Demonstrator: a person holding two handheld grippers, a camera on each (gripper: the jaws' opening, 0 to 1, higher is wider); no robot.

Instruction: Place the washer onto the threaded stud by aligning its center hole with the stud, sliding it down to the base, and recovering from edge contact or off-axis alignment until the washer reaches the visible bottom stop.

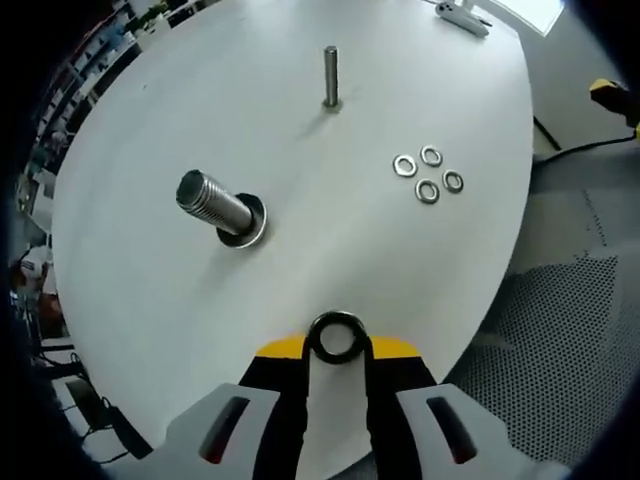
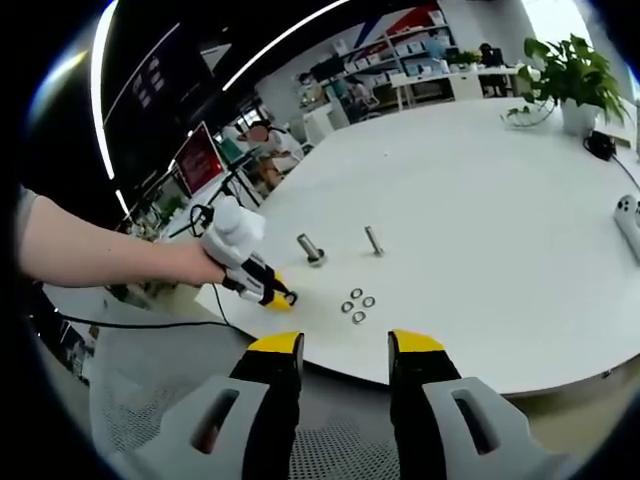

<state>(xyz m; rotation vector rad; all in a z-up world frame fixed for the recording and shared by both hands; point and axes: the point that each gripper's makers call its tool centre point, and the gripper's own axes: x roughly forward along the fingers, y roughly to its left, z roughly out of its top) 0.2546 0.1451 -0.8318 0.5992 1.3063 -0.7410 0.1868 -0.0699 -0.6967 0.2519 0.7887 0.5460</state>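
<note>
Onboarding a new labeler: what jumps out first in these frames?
In the left gripper view, the left gripper holds a washer at its jaw tips, above the white table. Ahead stand a thick threaded stud with a washer at its base and a thin stud; four loose washers lie to the right.

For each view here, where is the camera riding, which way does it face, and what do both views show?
Left gripper view: rides the left gripper, looking down at the white table; jaws shut on a washer.
Right gripper view: rides the right gripper, held back off the table edge, jaws open; the person's hand shows.
Shared: thick stud, thin stud, four loose washers.
</note>
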